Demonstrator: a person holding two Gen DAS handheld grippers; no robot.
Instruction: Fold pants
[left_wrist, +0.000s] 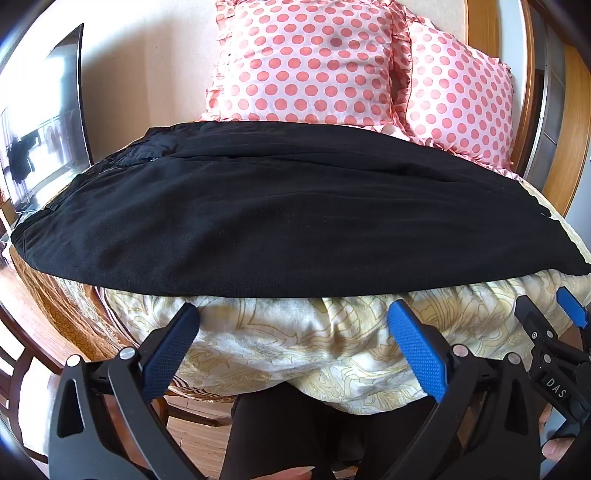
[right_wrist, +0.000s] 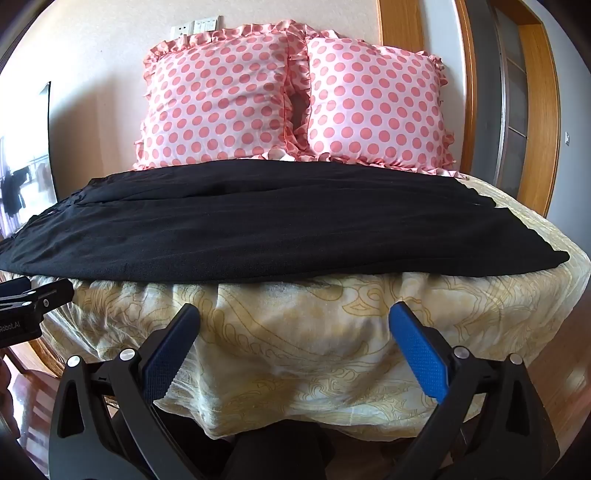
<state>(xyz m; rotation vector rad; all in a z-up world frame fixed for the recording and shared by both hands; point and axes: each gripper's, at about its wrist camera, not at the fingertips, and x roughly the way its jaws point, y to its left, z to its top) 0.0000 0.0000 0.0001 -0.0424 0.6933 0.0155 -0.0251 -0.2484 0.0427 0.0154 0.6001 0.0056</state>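
Black pants (left_wrist: 280, 221) spread flat across the bed, lengthwise from side to side, waistband and zipper toward the left, leg ends toward the right. Near edge lying along the front rim of the mattress, just above the hanging sheet (left_wrist: 295, 343). Far edge touching the foot of two pink polka-dot pillows (left_wrist: 306, 62) propped against the wall. Seen again in the right wrist view as pants (right_wrist: 258, 229) over the yellow patterned sheet (right_wrist: 314, 332), pillows (right_wrist: 221, 99) behind.

Left gripper (left_wrist: 295, 321) held low in front of the bed, jaws wide apart, blue pads facing the sheet, clear of the cloth and gripping nothing. Right gripper (right_wrist: 295, 325) likewise spread wide, empty, level with the sheet's drop below the pants' near edge. Both just beside each other, each showing at the edge of the other's view.

Dark TV (left_wrist: 48, 122) at far left, wooden door frame (right_wrist: 546, 110) at right.
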